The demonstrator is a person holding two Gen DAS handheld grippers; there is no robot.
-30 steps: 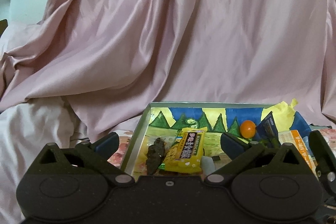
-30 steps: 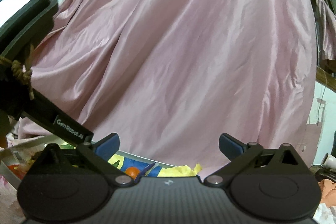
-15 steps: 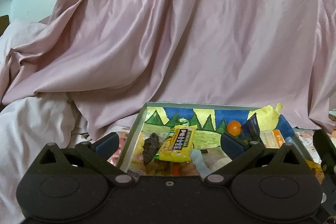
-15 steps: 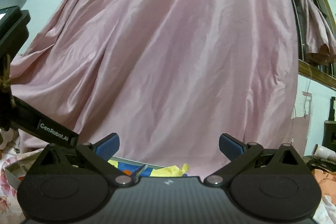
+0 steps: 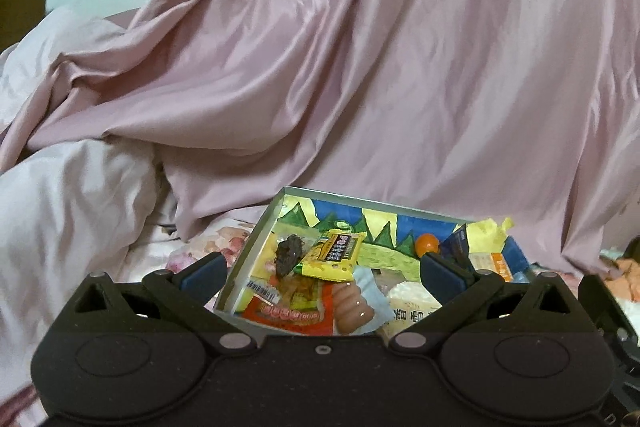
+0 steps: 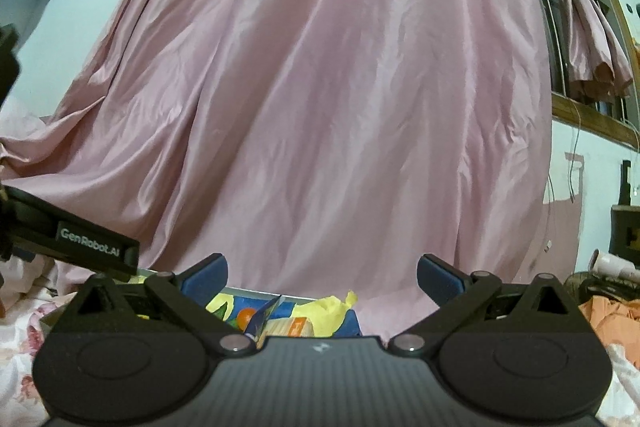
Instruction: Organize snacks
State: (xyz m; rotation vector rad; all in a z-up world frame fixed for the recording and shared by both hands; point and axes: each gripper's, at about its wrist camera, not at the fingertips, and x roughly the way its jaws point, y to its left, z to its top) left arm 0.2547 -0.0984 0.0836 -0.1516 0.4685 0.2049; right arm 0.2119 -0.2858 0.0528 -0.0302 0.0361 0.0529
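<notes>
- Your left gripper (image 5: 322, 269) has its fingers spread wide with nothing between them, and the snack tray (image 5: 256, 239) lies straight ahead of them, just below the tips.
- The yellow packet (image 5: 334, 255) sits between your left fingers, near the middle of the gap, its long axis running roughly across them and tilted up to the right.
- Your right gripper (image 6: 322, 273) is also spread and empty; only the tray's far corner, with the orange ball (image 6: 246, 315), shows under it.
- By my judgement, your left hand is better placed for the packet.
</notes>
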